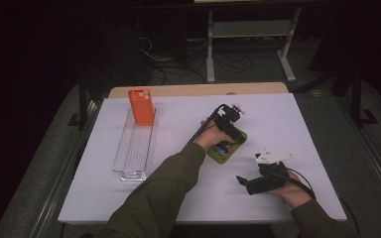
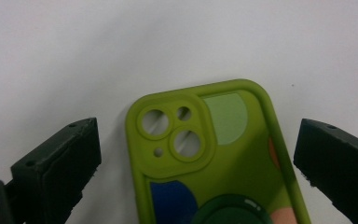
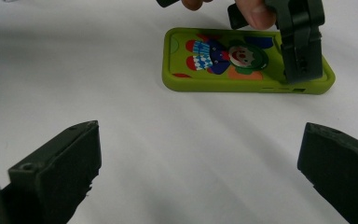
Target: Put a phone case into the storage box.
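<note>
A lime-green phone case [image 1: 224, 151] with a cartoon clown print lies flat on the white table [image 1: 178, 124], right of centre. My left gripper [image 1: 237, 136] hovers over its far end, open. In the left gripper view the case's camera cut-out end [image 2: 177, 135] lies between the wide-apart jaws of the left gripper [image 2: 198, 140], neither jaw touching it. My right gripper [image 1: 243, 182] rests near the front right, open and holding nothing. The right gripper [image 3: 198, 144] looks at the green case [image 3: 214, 63], with the left gripper [image 3: 300, 44] over the case's right end.
An orange phone case [image 1: 141, 105] stands upright at the far end of a long clear plastic tray [image 1: 135, 146] on the table's left. A wooden strip [image 1: 198, 89] runs along the far edge. Beyond it are cables and a white stand on the dark floor.
</note>
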`<action>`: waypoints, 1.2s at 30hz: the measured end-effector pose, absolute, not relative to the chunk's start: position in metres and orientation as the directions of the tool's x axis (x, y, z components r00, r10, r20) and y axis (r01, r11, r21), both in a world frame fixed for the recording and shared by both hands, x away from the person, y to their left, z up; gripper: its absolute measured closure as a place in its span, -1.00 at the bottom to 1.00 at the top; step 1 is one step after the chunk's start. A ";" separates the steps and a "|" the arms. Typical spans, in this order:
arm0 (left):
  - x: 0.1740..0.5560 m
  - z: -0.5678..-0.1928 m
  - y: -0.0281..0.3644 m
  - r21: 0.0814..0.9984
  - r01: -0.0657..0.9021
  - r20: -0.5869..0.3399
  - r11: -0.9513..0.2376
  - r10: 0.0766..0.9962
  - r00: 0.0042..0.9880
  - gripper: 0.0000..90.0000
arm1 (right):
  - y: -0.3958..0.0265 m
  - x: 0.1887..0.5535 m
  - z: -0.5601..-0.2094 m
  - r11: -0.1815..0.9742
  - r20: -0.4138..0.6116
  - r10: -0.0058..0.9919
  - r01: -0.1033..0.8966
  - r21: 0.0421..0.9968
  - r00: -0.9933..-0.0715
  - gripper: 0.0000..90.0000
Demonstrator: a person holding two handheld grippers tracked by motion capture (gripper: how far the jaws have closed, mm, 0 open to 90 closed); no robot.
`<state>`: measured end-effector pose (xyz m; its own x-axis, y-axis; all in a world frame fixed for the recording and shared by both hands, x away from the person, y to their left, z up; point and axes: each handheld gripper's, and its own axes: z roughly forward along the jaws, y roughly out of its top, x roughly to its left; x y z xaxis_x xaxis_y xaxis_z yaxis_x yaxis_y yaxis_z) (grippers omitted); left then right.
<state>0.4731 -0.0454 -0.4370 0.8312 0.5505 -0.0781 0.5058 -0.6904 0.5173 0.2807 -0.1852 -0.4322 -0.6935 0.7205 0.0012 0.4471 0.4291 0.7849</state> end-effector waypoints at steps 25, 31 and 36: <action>0.467 -0.442 -0.056 0.484 0.495 -0.011 -0.722 0.560 0.828 -0.89 | -0.185 0.280 -0.431 0.418 0.012 0.725 0.453 0.788 -0.689 -1.00; 0.466 -0.441 -0.057 0.474 0.497 -0.004 -0.727 0.563 0.827 -0.83 | -0.186 0.281 -0.432 0.435 -0.007 0.720 0.443 0.784 -0.694 -1.00; 0.466 -0.439 -0.058 0.462 0.499 -0.002 -0.733 0.562 0.827 -0.78 | -0.186 0.281 -0.432 0.436 -0.009 0.720 0.442 0.784 -0.694 -1.00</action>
<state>0.4657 -0.0576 -0.4389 0.8271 0.5620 -0.0023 0.4993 -0.7329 0.4622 0.2809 -0.1858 -0.4319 -0.6940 0.7199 -0.0086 0.4423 0.4357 0.7839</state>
